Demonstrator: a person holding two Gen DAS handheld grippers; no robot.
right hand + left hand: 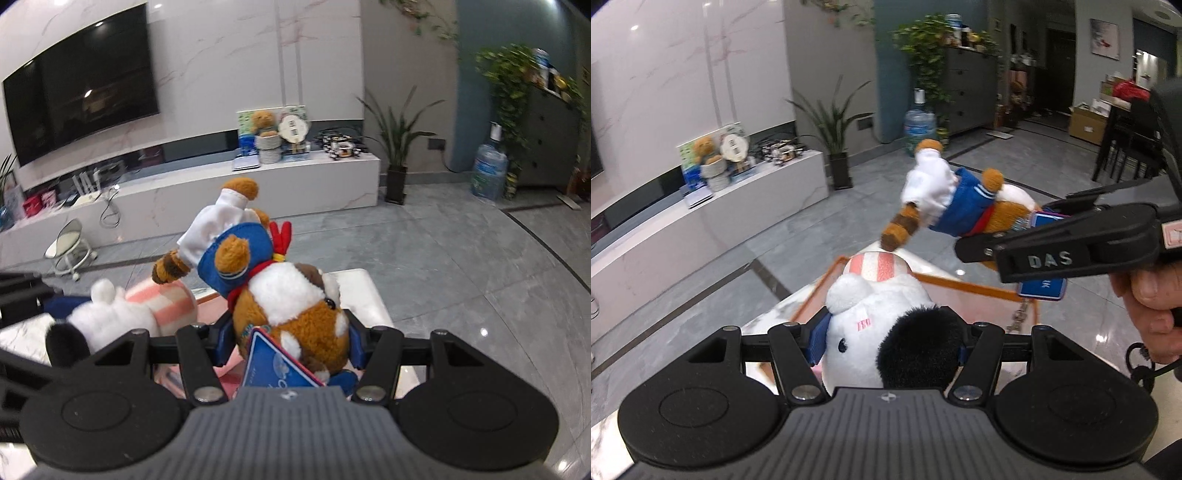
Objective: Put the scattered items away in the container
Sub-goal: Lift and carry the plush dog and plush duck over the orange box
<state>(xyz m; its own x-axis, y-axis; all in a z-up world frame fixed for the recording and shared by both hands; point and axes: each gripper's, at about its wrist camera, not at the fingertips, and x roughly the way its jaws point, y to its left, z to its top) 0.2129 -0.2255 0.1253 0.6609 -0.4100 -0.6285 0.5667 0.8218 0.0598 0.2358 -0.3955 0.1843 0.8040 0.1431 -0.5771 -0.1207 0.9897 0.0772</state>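
The left gripper is clenching a white plush and the right gripper a brown plush, both hanging over the orange container on the tabletop. Released together, the toys risk colliding and tumbling out. The brown plush's long axis is pointing away, feet outward.

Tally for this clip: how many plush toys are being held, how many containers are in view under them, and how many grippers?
Plush toys: 2, the white plush dog and the brown plush in blue jacket
Containers: 1, the orange-rimmed container
Grippers: 2, the left gripper and the right gripper
Total: 5
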